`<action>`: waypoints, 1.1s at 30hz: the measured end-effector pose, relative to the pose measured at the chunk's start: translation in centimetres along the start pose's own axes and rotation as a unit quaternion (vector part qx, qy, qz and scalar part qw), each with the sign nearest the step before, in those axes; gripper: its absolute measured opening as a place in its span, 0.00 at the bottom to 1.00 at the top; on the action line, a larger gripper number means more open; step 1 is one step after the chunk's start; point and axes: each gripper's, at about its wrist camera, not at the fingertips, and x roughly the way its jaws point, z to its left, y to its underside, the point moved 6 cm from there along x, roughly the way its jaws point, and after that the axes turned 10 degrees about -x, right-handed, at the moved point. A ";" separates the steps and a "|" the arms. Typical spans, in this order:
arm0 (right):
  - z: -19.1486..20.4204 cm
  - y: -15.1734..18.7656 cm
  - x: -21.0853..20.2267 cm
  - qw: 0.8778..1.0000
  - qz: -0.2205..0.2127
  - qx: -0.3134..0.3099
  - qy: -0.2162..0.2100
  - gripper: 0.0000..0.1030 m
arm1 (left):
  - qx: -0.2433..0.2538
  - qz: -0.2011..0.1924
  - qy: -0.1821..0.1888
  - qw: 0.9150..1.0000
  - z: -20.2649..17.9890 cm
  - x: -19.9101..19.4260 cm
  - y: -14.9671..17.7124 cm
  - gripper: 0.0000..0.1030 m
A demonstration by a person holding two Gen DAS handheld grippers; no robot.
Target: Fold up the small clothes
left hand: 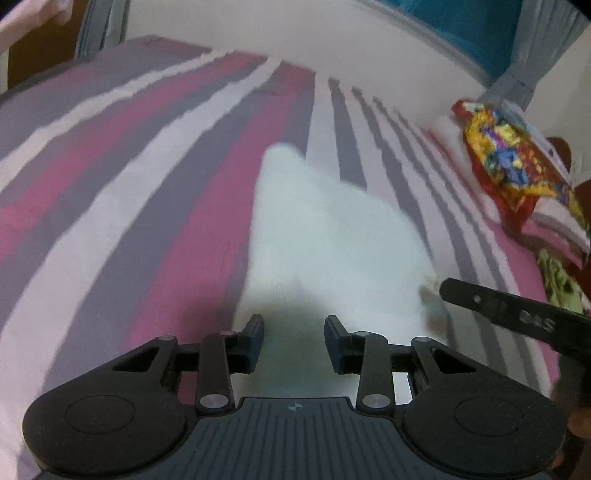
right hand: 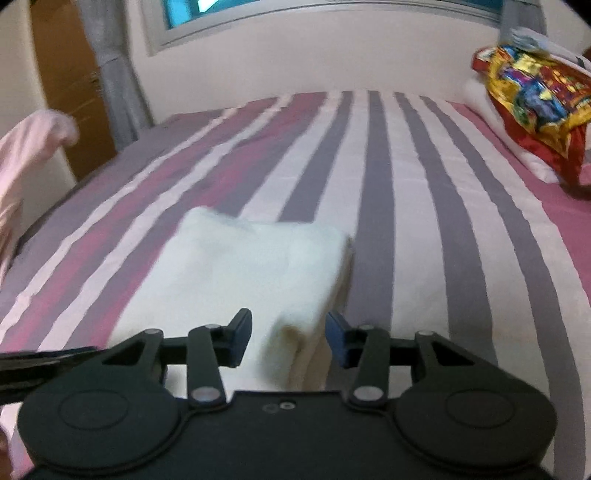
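Observation:
A small white garment (left hand: pixel 325 236) lies folded on the striped bedsheet (left hand: pixel 147 177). My left gripper (left hand: pixel 294 345) is open and empty, with its fingers over the garment's near edge. The right gripper's finger (left hand: pixel 517 314) reaches in from the right at the garment's near right corner. In the right wrist view the garment (right hand: pixel 243 269) lies just ahead, and my right gripper (right hand: pixel 289 341) is open with the garment's near right corner between its fingers. Nothing is gripped.
A colourful red and yellow cloth (left hand: pixel 517 166) lies on white pillows at the right (right hand: pixel 532 103). A pink garment (right hand: pixel 22 166) hangs at the left edge. The wall and a window (right hand: pixel 295 11) stand behind the bed.

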 end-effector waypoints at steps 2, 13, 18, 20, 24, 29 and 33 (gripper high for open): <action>0.8 0.9 -0.5 1.000 0.009 -0.006 -0.012 0.41 | -0.012 0.005 -0.007 1.000 0.6 0.2 1.2 0.34; 2.1 6.0 -0.3 0.997 0.074 -0.002 -0.010 0.38 | 0.017 0.004 -0.045 0.999 -1.4 -1.8 2.3 0.34; 2.1 4.9 -3.8 0.999 0.044 -0.001 -0.011 0.43 | 0.037 0.003 -0.052 0.998 -3.0 -4.0 2.3 0.47; 1.9 5.0 -5.2 0.999 0.037 -0.001 -0.008 0.49 | 0.039 -0.005 -0.056 0.998 -3.6 -5.2 2.5 0.78; 1.2 5.5 -8.0 1.000 0.025 0.011 -0.004 0.53 | 0.064 -0.032 -0.065 0.995 -5.0 -7.9 2.9 0.82; 0.5 6.6 -11.1 0.999 0.017 0.033 -0.007 0.65 | 0.052 -0.038 -0.081 0.995 -5.9 -10.9 3.2 1.00; 0.1 7.0 -13.7 0.999 0.003 0.044 -0.005 0.71 | 0.063 -0.063 -0.094 0.992 -6.9 -14.3 3.8 1.00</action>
